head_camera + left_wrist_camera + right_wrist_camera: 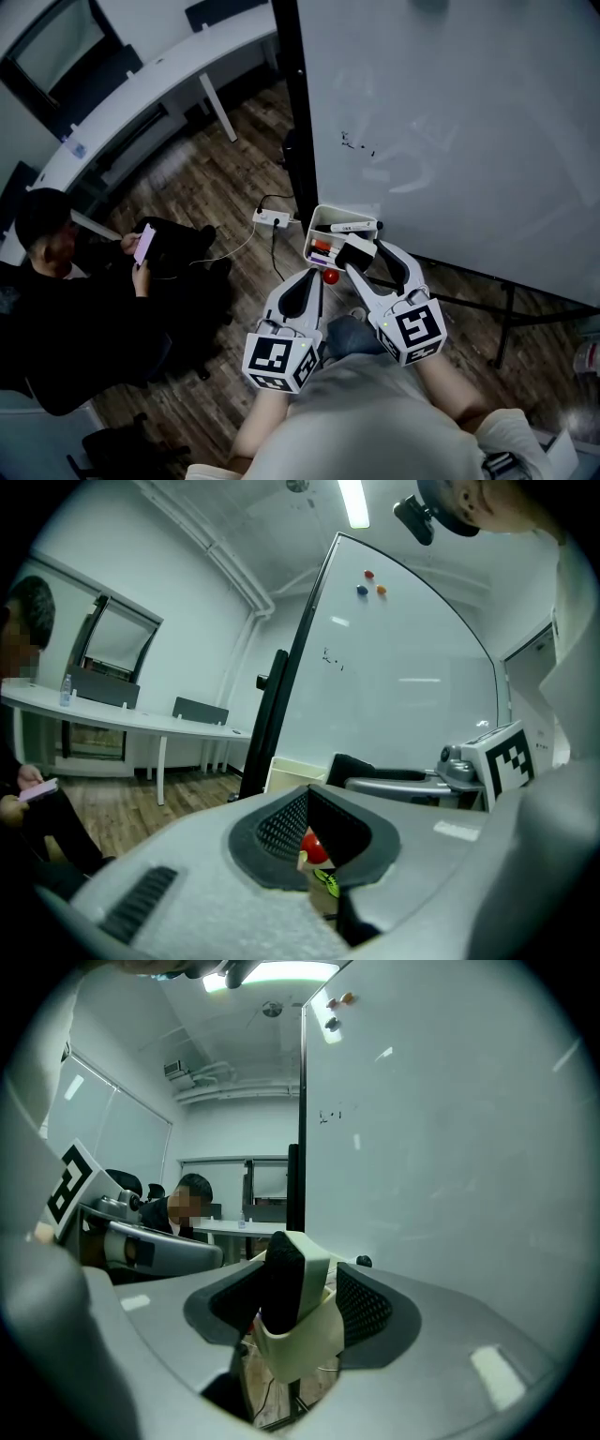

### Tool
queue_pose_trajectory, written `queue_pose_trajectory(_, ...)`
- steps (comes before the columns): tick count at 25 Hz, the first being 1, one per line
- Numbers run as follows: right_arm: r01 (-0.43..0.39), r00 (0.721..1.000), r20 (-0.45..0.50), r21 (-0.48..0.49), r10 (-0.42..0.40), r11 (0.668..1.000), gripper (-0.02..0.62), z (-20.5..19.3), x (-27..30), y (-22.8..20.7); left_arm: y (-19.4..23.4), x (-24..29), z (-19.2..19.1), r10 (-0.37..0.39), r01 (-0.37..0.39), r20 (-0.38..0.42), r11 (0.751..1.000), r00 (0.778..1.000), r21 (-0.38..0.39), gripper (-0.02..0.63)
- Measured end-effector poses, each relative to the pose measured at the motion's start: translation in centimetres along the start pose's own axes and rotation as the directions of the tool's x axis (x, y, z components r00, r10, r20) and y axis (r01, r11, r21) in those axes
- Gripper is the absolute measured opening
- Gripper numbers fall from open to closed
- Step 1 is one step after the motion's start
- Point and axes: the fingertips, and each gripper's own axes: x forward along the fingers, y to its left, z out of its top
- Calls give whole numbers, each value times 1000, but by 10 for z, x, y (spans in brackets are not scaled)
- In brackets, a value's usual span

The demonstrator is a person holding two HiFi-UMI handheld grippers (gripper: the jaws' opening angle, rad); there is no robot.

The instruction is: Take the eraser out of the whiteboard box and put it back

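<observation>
Jaws of the left gripper (317, 278) lie closed together with nothing in them, low and just short of the box. A small red round thing (330, 277) shows just past their tips. The right gripper (362, 253) reaches a little further, its jaws spread wide to either side of the black-and-white block eraser (285, 1274). The eraser stands upright in the cream-white plastic whiteboard box (302, 1354), with its black felt face close to one pad. The pad on the whiteboard side stands clear of its white side, so nothing is gripped. Markers (349, 227) lie in the box beside it. The box sits against the lower corner of the large white whiteboard (450, 122), which bears a few faint dark marks. Beyond, on the brown wood-plank floor (206, 178), a white power strip (270, 217) lies by the board's black post. Further off, a person in dark clothes (66, 300) sits holding a pink phone (144, 244), near a long curved white desk (141, 89).
</observation>
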Motion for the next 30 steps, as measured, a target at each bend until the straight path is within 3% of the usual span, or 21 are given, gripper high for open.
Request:
queue_pose_trajectory(9,2,1000,5,-30,-2,1000,187,1,-1,2,0,3,-1,5,-5,-2,1000,1000,-4,5)
queue_pose_trajectory(30,2,1000,29,-53,-1,999,176,12,-6,6,-4,-4,-2,19,-19,2,1000,1000,0,5)
